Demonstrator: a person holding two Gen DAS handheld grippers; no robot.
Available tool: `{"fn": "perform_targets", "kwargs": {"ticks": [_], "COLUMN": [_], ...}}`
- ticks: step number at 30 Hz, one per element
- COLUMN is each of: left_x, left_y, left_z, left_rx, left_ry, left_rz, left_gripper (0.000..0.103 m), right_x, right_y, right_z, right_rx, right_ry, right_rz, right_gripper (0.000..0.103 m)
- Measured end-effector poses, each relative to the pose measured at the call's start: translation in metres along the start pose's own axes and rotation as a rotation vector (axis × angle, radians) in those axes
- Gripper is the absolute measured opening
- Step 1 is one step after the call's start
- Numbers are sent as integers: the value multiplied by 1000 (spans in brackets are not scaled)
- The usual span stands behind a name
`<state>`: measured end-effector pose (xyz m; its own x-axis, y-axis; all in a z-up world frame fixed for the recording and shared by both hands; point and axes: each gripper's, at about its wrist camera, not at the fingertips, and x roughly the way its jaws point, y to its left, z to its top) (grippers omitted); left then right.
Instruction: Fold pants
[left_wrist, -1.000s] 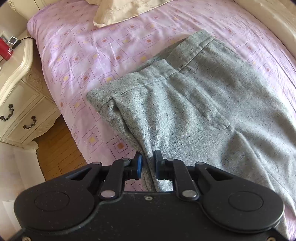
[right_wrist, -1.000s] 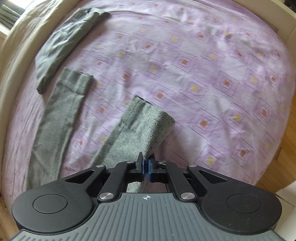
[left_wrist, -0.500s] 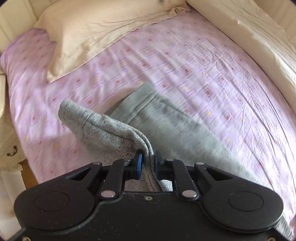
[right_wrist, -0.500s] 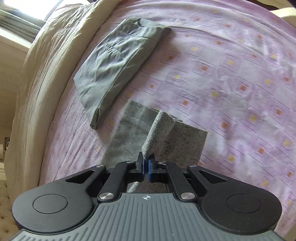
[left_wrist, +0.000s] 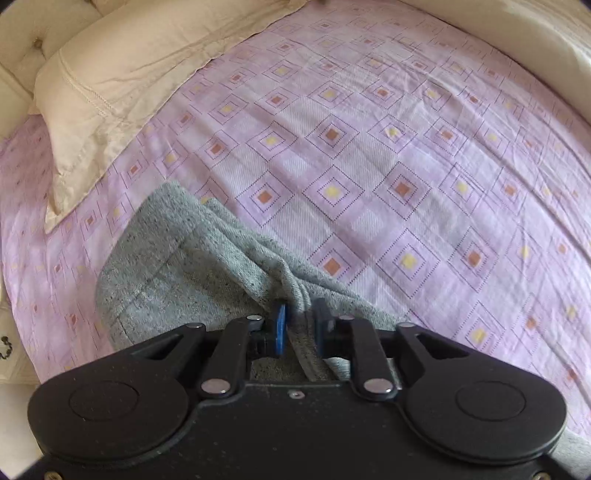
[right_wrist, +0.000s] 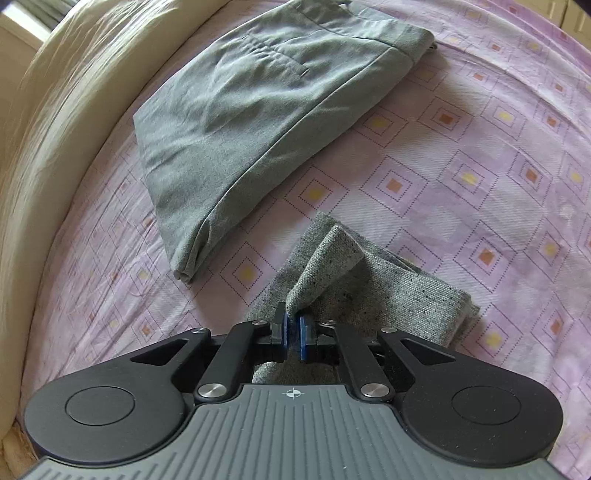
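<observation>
1. Pants (left_wrist: 192, 280), grey and speckled, lie on a bed sheet (left_wrist: 369, 166) of lilac printed with squares, seen from both wrist cameras.
2. Left gripper (left_wrist: 300, 325) points steeply down at the bunched edge of the garment; its jaws are opening, with a fold of grey cloth between the blue pads (left_wrist: 281, 328) and a gap showing beside the cloth.
3. Right gripper (right_wrist: 293, 330) holds a raised peak of the pants (right_wrist: 369, 295) at the leg end; its jaws are just beginning to part, the pads still close against the cloth.
4. Under that peak the leg lies doubled over on the sheet (right_wrist: 480, 166).
5. A second pair of trousers (right_wrist: 258, 110), smooth grey-green, lies folded on the sheet just beyond the speckled pair and apart from it.
6. A cream pillow (left_wrist: 122, 92) rests at the upper left of the left view, near the pants but not touching.
7. A cream quilt (right_wrist: 48, 147) runs along the left edge of the right view.
</observation>
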<state>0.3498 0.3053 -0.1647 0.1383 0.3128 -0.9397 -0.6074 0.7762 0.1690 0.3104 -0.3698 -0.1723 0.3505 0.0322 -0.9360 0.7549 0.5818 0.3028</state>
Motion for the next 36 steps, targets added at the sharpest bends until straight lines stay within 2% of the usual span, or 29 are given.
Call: {"fn": "perform_targets", "kwargs": {"ticks": [3, 6, 8, 11, 14, 18, 23, 25, 27, 29, 31, 34, 36], "left_x": [-6, -19, -31, -51, -73, -105, -132, -138, -137, -133, -124, -111, -96], "left_y": [-2, -4, -4, -10, -33, -82, -138, -157, -172, -184, -198, -215, -229], "left_z": [2, 4, 3, -3, -28, -93, -189, -223, -251, -270, -274, -264, -250], "left_rx": [19, 48, 56, 96, 235, 504, 813, 905, 976, 1019, 1029, 982, 947], "left_ry": [-48, -151, -221, -292, -336, -389, -359, -329, -311, -310, -305, -278, -239], "left_rz": [17, 63, 89, 79, 22, -91, -280, -346, -380, -375, -332, -279, -201], "left_gripper": [36, 39, 40, 44, 44, 49, 52, 52, 53, 53, 52, 52, 52], "right_x": [2, -13, -24, -43, -61, -68, -60, -56, -53, -48, -45, -41, -35], "right_y": [7, 6, 1, -11, -25, -52, -83, -90, -94, -94, -92, -85, -79], "right_z": [2, 0, 0, 2, -5, -22, -47, -56, -61, -66, -70, -69, -65], "right_rx": [-41, -54, -55, -42, -51, -47, -37, -49, -85, -148, -213, -280, -306], "right_ry": [-12, -74, -117, -174, -218, -218, -167, -151, -144, -139, -135, -140, -136], "right_rz": [17, 76, 105, 137, 130, 88, 58, 55, 39, 13, 5, 6, 13], "right_gripper": [13, 23, 23, 23, 23, 23, 23, 23, 23, 23, 23, 23, 23]}}
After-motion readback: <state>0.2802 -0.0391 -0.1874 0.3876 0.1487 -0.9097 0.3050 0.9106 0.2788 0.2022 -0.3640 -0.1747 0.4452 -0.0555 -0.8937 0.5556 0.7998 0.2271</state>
